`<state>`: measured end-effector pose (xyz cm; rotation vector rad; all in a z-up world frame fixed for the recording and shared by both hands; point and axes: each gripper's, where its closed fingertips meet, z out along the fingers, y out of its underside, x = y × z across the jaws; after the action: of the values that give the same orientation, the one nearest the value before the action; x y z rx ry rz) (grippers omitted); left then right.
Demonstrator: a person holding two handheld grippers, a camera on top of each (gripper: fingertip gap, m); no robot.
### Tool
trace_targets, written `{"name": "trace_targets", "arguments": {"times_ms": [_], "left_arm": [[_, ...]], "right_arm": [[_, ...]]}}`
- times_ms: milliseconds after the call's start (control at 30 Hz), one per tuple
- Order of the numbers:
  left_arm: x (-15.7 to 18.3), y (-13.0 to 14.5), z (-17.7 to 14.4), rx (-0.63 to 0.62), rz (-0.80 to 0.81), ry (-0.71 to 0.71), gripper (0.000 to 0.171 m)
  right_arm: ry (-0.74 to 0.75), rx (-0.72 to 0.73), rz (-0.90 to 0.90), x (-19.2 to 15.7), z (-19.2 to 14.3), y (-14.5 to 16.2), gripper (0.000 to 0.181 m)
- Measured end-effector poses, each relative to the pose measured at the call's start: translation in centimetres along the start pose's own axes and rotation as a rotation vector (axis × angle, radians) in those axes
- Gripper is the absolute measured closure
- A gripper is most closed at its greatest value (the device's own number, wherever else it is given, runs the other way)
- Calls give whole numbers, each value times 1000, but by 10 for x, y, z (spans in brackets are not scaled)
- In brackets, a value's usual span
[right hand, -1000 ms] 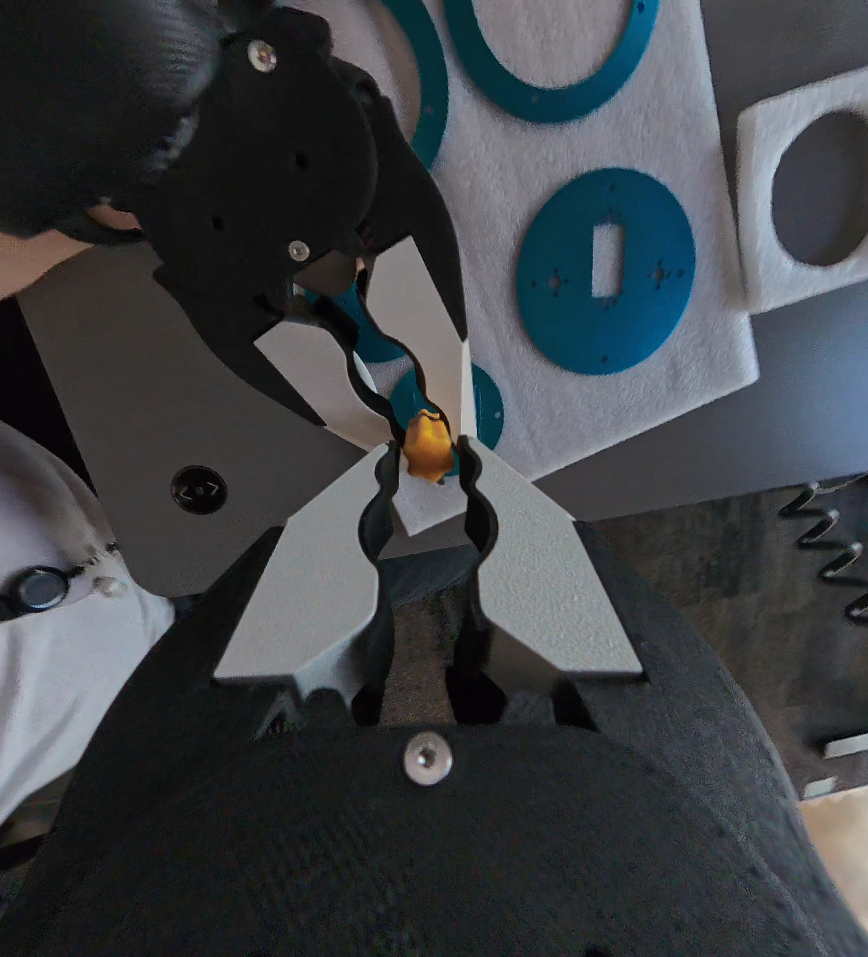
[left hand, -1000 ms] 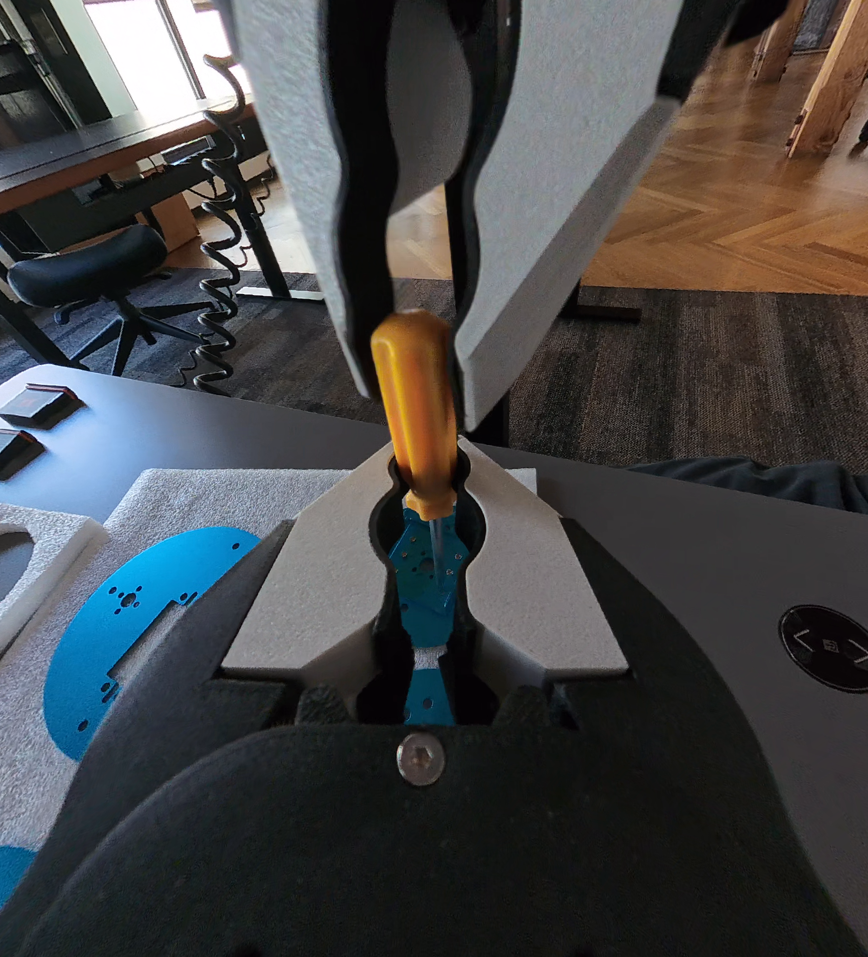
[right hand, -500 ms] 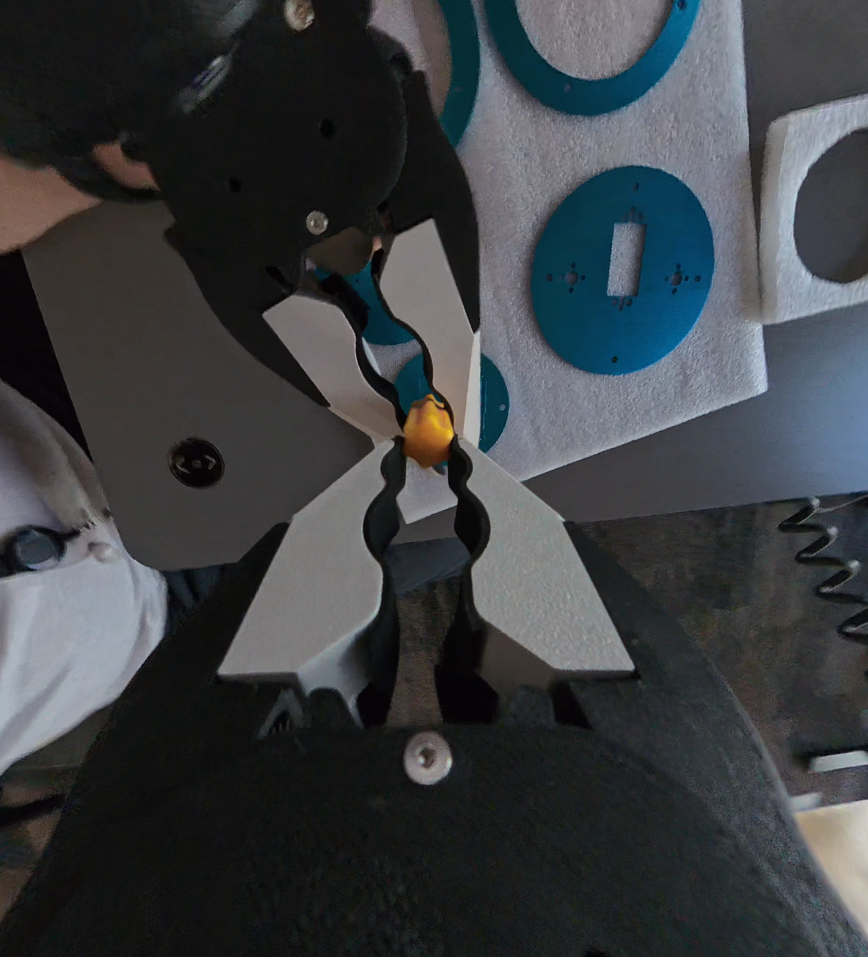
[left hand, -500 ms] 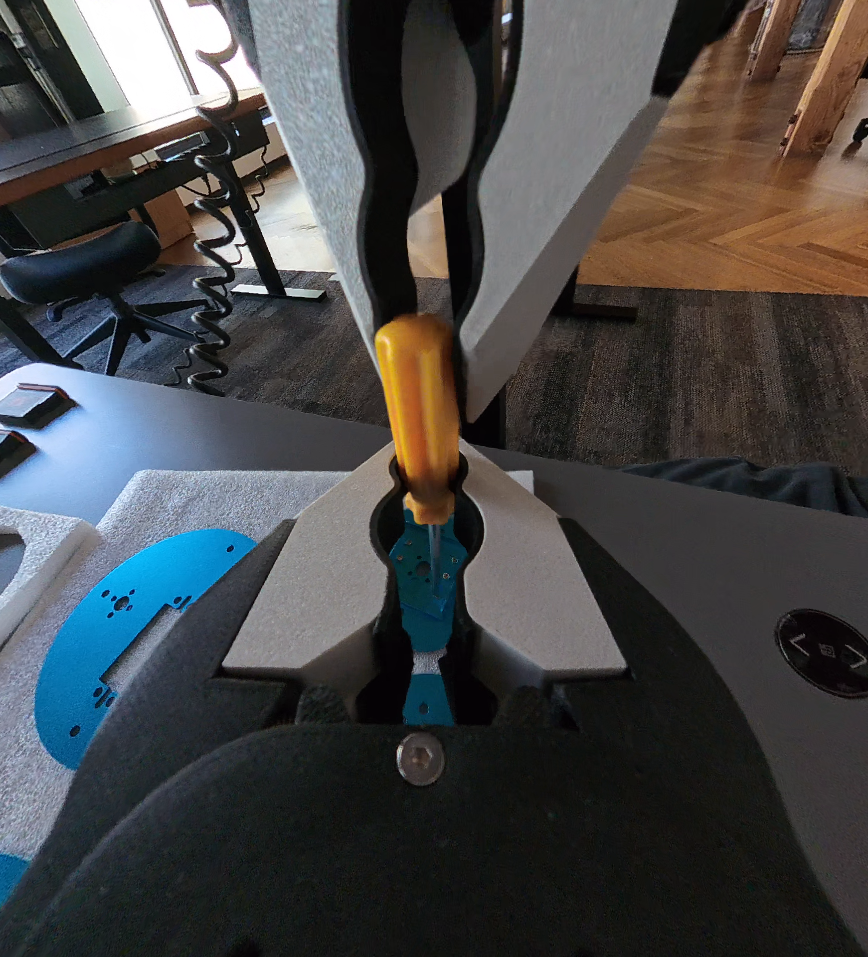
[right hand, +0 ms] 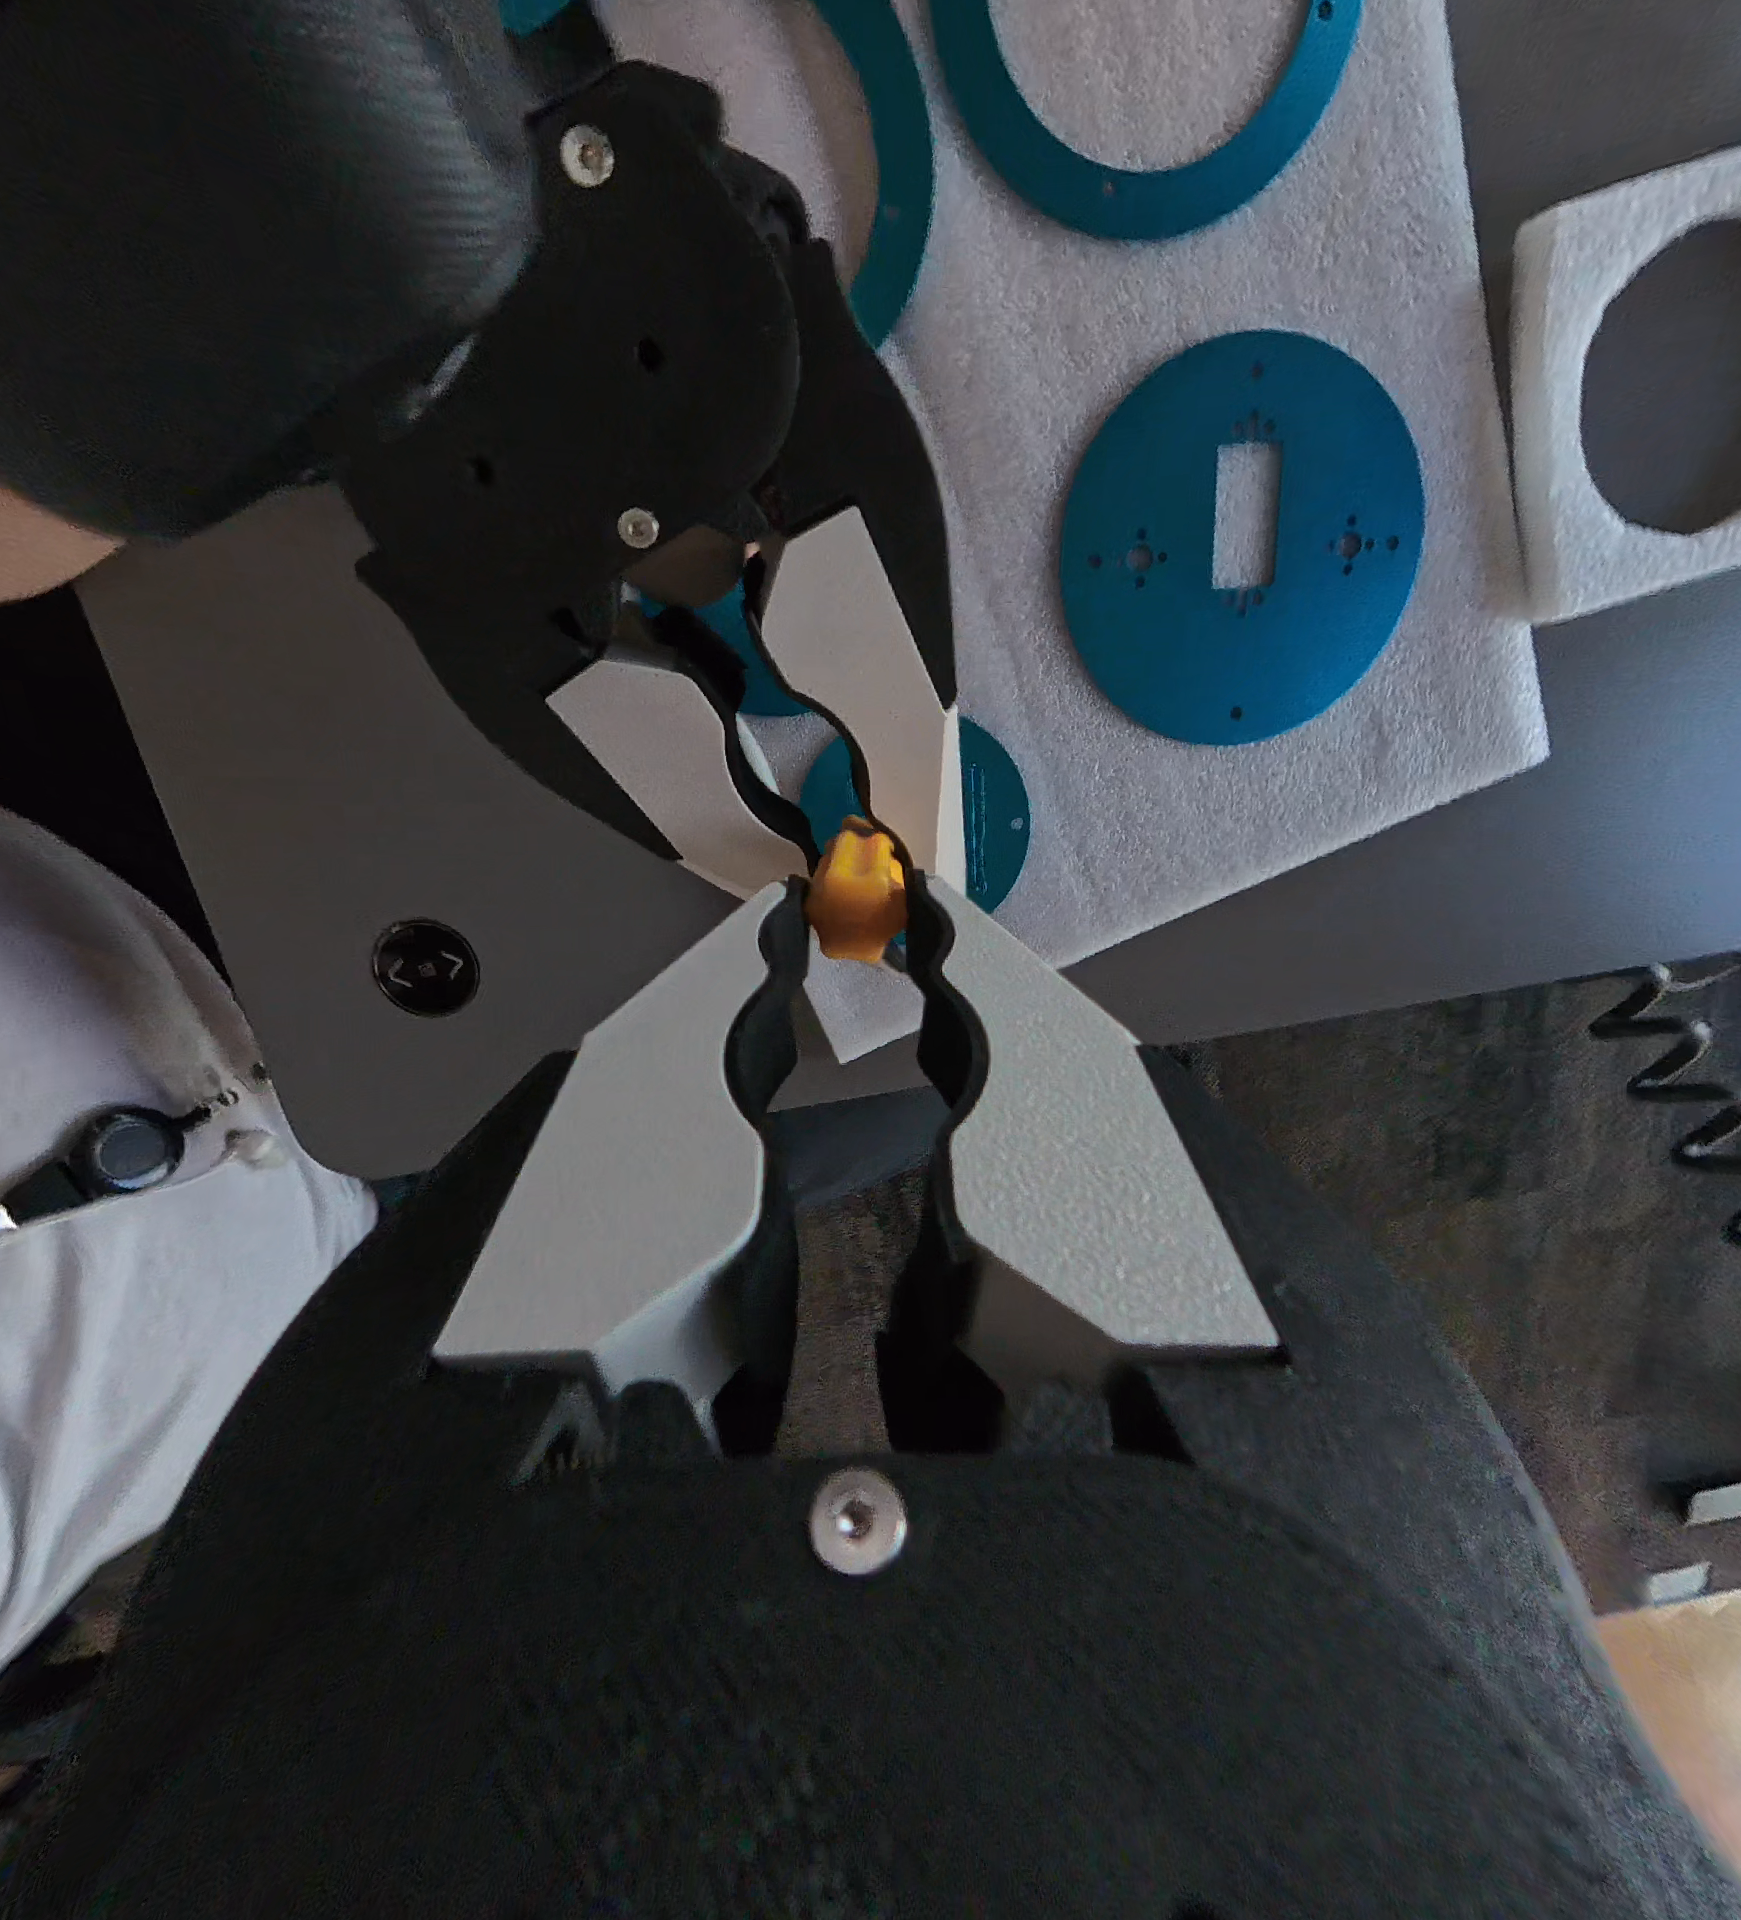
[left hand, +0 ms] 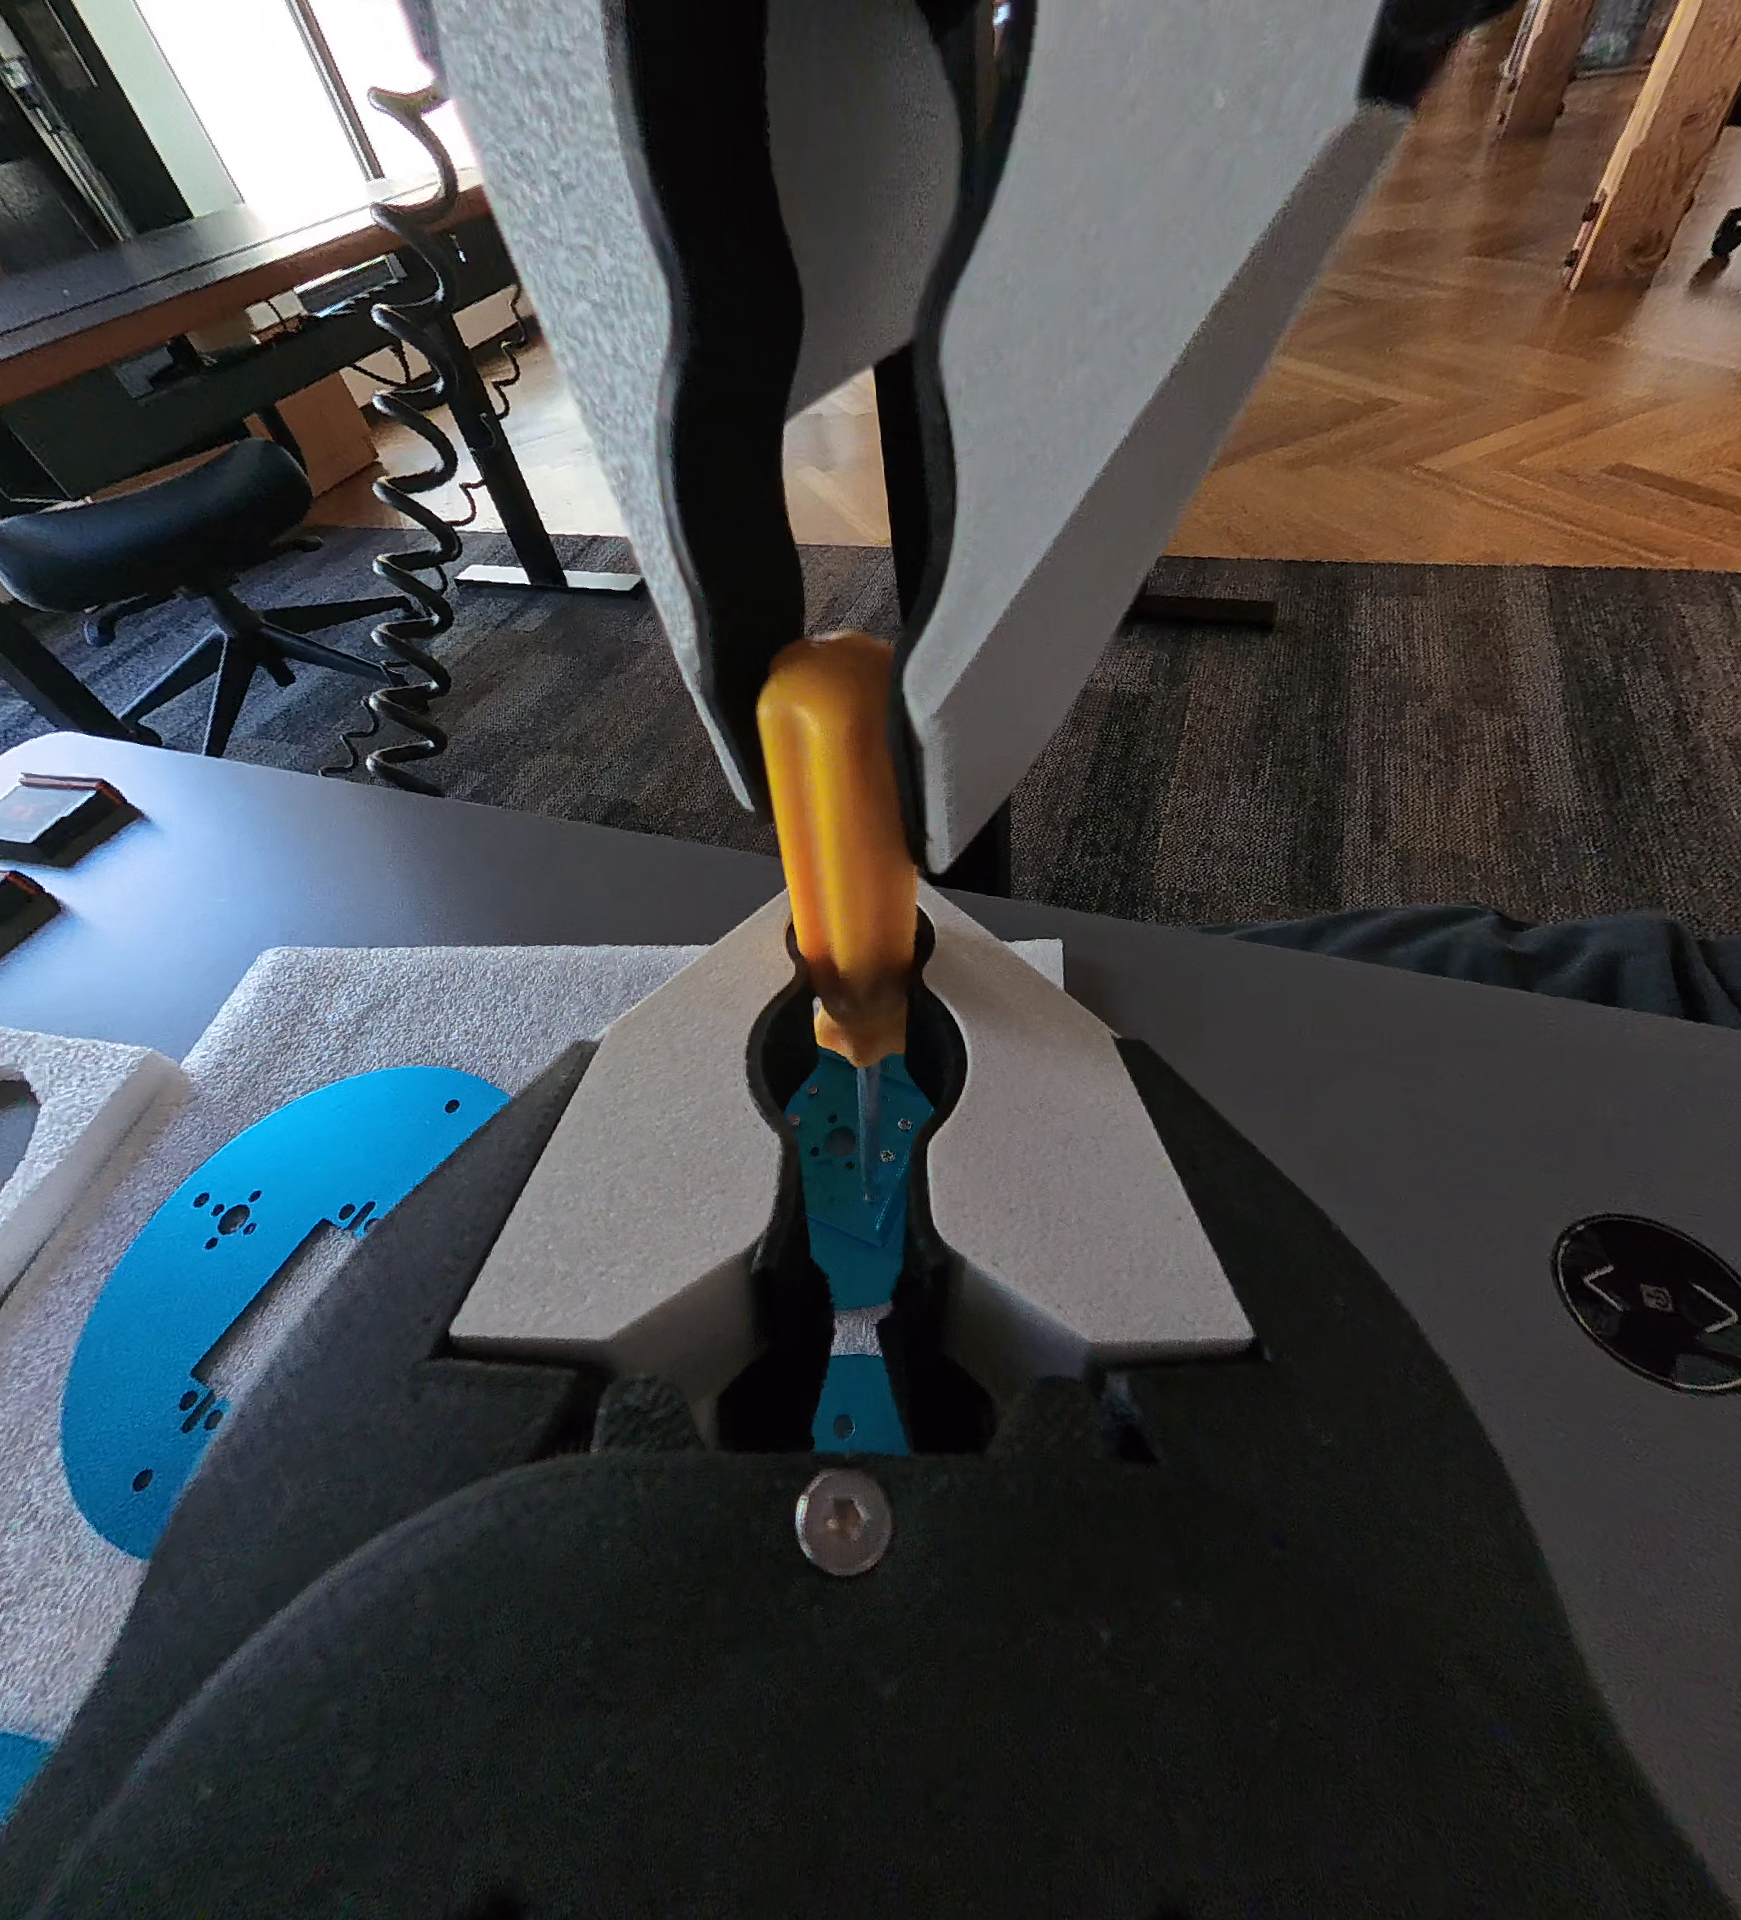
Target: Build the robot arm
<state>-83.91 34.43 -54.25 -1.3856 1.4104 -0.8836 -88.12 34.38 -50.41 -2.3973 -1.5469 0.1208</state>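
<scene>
An orange-handled screwdriver [left hand: 835, 810] stands nearly upright over the grey table. My right gripper [left hand: 840, 821] comes down from above and is shut on its handle, seen end-on in the right wrist view [right hand: 850, 899], where that gripper [right hand: 855, 904] shows from behind. The thin shaft [left hand: 871, 1132] rests its tip on a small blue plate with holes [left hand: 835, 1153]. My left gripper [left hand: 861, 935] lies low and is closed on this plate, and its fingertips flank the base of the handle. It reaches in from the upper left in the right wrist view [right hand: 861, 857].
A white foam mat [right hand: 1157, 260] holds a blue disc with a rectangular slot [right hand: 1240, 540] and blue rings [right hand: 1136, 156]. A foam block with a round hole [right hand: 1676, 364] lies beside it. A round black button [left hand: 1661, 1304] sits in the table. A person's white shirt [right hand: 66, 1351] is at the left. Across from one pair of fingers to the other is roughly 5 cm. About 15 cm separates my left fingertips from the round black button [left hand: 1661, 1304]. It is also in sight in the right wrist view [right hand: 418, 966].
The right wrist view has turned slightly around the screwdriver handle. The screwdriver stays upright on the small blue plate, and the left gripper has barely moved.
</scene>
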Motion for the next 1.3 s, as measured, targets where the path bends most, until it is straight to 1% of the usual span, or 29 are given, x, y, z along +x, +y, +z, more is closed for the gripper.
{"name": "trace_targets", "arguments": {"times_ms": [100,167,233,300,333,433,467,500,600,633,667,733,767,800,900,967,1000,1033,1133,1167,1200,1233,1300], "left_arm": [[-4,2,-1,-24,6,-31,161],[-1,2,0,-21,15,-19,162],[1,2,1,-16,24,-10,162],[2,2,1,-12,19,1,163],[2,1,1,-10,16,3,163],[1,2,-1,-7,9,5,163],[1,2,-1,-6,6,7,163],[1,2,0,-7,4,5,162],[-3,2,1,-24,9,-30,160],[-2,2,1,-25,23,-31,160],[-1,2,2,-21,36,-26,161],[2,2,1,-16,43,-15,162],[2,2,1,-13,38,-8,162],[2,2,1,-11,31,-2,163],[2,2,0,-9,29,0,163],[2,2,-1,-9,27,6,163],[3,2,-1,-9,32,10,163],[3,2,0,-12,35,7,163],[-2,2,2,-17,6,-16,162],[-2,2,2,-17,7,-20,162],[-1,2,2,-14,14,-15,162],[0,2,2,-10,22,-10,163],[1,2,2,-8,23,-1,163]], "right_arm": [[44,11,203,4,1,-2,164],[54,-10,229,2,1,1,164],[53,-46,142,-1,0,3,165],[40,-36,4,-1,1,1,162],[31,-27,-37,-2,1,1,162],[6,0,-97,-3,2,-2,164],[7,4,-87,-3,2,-2,163],[5,-2,-33,-2,2,-1,163],[27,1,231,3,2,0,162],[30,-3,290,2,2,2,162],[32,-25,292,0,2,4,162],[36,-53,215,-3,1,4,162],[27,-55,152,-4,1,3,163],[14,-59,77,-5,1,4,160],[18,-32,-103,-4,0,3,164],[38,4,-177,-4,1,0,163],[46,10,-176,-5,1,1,163],[47,1,-128,-4,1,3,163],[40,22,178,1,2,5,163],[31,32,255,1,2,5,162],[18,27,274,-2,2,5,162],[15,11,236,-3,2,6,162],[22,2,70,-3,2,3,162]]}}
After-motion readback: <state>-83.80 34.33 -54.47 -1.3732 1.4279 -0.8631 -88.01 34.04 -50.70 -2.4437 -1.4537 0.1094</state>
